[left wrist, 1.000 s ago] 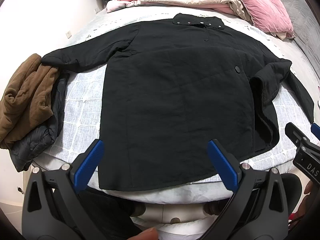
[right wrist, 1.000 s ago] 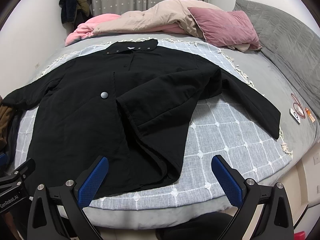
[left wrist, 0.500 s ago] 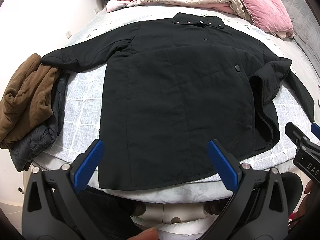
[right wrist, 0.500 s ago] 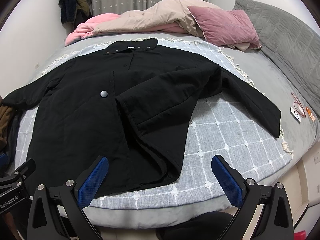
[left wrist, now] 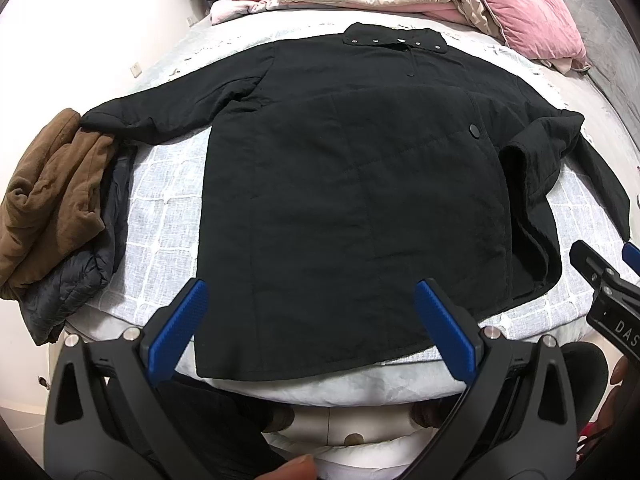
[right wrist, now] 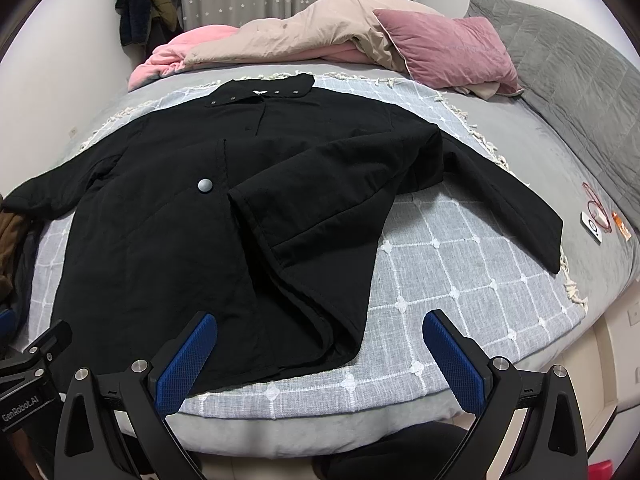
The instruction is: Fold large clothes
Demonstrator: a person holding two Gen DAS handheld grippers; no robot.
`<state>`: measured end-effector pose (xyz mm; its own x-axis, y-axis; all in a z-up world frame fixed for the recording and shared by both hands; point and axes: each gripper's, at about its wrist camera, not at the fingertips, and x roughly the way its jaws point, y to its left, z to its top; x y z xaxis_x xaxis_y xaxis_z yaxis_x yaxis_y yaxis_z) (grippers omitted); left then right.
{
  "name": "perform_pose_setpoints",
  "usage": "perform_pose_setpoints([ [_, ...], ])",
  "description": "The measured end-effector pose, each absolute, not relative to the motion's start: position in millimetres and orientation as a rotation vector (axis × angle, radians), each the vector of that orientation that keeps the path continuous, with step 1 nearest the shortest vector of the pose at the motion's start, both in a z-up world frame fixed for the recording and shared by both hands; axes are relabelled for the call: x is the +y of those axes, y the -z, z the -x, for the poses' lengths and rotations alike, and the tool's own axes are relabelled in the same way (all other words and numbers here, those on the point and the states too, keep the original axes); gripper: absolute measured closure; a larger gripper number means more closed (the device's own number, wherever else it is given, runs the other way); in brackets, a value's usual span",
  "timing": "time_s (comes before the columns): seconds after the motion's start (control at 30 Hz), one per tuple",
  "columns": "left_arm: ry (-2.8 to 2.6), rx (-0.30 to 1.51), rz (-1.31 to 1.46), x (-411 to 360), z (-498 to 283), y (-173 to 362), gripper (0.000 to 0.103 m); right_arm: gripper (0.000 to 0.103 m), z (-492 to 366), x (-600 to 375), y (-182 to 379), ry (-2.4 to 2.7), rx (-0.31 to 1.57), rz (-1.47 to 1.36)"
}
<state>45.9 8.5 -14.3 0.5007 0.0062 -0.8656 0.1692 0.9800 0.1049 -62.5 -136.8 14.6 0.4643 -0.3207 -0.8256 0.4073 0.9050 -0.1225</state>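
A large black coat (left wrist: 352, 184) lies front up on the bed, collar at the far end, hem at the near edge. Its left sleeve (left wrist: 160, 116) stretches out flat to the left. Its right front panel (right wrist: 320, 208) is bunched and folded over, and the right sleeve (right wrist: 512, 208) lies out to the right. My left gripper (left wrist: 308, 320) is open and empty, hovering over the hem. My right gripper (right wrist: 320, 352) is open and empty, just off the near bed edge by the coat's lower right corner.
A brown garment (left wrist: 44, 200) on a dark puffer jacket (left wrist: 76, 272) sits at the bed's left edge. Pink and beige bedding (right wrist: 280, 44), a pink pillow (right wrist: 448, 48) and a grey quilt (right wrist: 568, 80) lie at the far end. Small items (right wrist: 600, 220) lie at the right.
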Motion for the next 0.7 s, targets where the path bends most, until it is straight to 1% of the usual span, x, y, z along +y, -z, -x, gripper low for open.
perform_pose_setpoints([
  [0.2,0.1,1.048,-0.183,7.7,-47.1,15.3,0.001,0.0,61.0,-135.0,-14.7,0.476,1.001,-0.034],
  [0.43,0.098,1.05,-0.181,7.3,-47.1,15.8,0.001,0.0,60.2,-135.3,-14.9,0.476,0.997,-0.033],
  [0.57,0.112,1.063,-0.166,10.1,-51.1,18.9,0.001,0.0,58.0,-138.7,-14.5,0.458,0.982,-0.067],
  [0.7,0.158,1.037,-0.188,13.0,-57.9,18.5,0.001,0.0,49.1,-146.1,-17.1,0.42,0.992,-0.094],
])
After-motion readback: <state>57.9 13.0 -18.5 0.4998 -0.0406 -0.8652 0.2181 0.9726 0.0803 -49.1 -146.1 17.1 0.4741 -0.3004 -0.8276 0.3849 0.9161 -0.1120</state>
